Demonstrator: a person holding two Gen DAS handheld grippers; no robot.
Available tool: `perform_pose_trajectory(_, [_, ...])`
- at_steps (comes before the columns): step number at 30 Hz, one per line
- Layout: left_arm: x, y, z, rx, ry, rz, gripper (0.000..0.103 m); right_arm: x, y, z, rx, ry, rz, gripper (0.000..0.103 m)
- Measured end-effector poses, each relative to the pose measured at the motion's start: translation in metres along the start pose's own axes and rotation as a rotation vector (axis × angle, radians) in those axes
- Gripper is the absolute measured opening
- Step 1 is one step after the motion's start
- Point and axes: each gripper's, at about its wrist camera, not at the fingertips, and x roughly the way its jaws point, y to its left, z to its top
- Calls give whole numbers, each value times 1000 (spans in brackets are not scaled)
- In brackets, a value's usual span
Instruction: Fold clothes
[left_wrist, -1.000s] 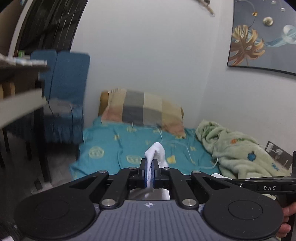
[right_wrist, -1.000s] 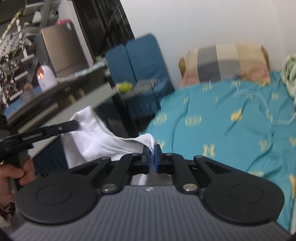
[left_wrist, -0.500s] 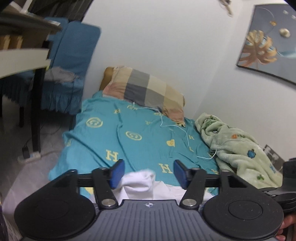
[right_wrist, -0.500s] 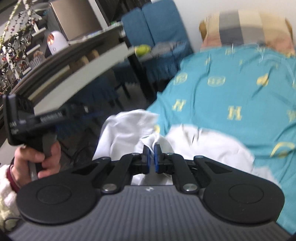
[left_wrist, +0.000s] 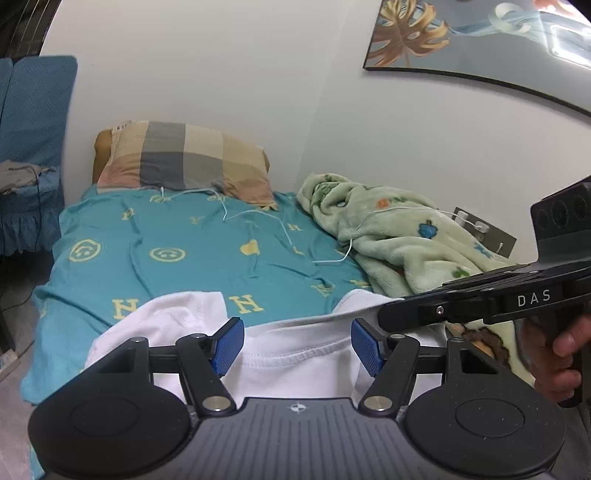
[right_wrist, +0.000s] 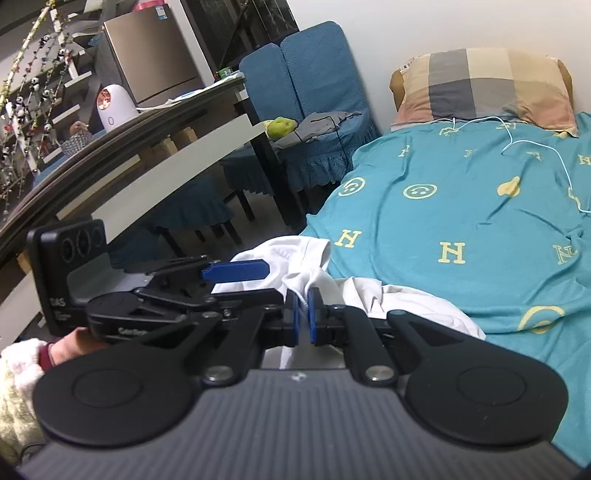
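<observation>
White shirt (left_wrist: 295, 354) lies on the teal bedsheet (left_wrist: 192, 258), let go: the left gripper (left_wrist: 297, 345) has just opened, pads clear of it. Right wrist view: right gripper (right_wrist: 303, 317) stays clenched on the shirt's edge, probably to spread it.

The bed (left_wrist: 155, 266) is covered by a teal cotton sheet printed with yellow letters, smiley faces and hearts, and stands with its head end and one long side against white walls. A plaid pillow (left_wrist: 184, 162) in tan, grey and cream squares lies at the head end. A crumpled pale green fleece blanket (left_wrist: 399, 243) with cartoon patches lies along the wall-side edge. A thin white cable (left_wrist: 288, 232) runs loosely from the pillow across the sheet onto the blanket. A white cotton T-shirt (left_wrist: 295, 354) lies spread at the foot end, collar seam up, one part hanging over the open-side edge.
</observation>
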Motion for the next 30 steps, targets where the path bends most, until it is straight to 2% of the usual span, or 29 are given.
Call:
perform_pose_trajectory(5, [1,-1,-3,-24,-3,6,67,3,13,1,-64,15,9,9])
perform_pose_trajectory(12, [7,3,-2,-50,30,64,67,6,34,-5,-179,60,39,9])
perform_pose_trajectory(16, [17,10,-5,-75,82,140,68,12,45,-12,-260,118,14,9])
perform_pose_trajectory(18, [23,15,-7,-86,112,205,64,15,45,-14,-246,152,32,9])
perform_pose_trajectory(20, [27,20,-8,-94,132,236,63,18,47,-17,-238,180,43,9])
perform_pose_trajectory(25, [22,26,-2,-100,105,242,63,21,54,-23,-272,223,62,9])
perform_pose_trajectory(30, [31,17,19,-19,123,214,65,28,64,-33,-334,277,61,9])
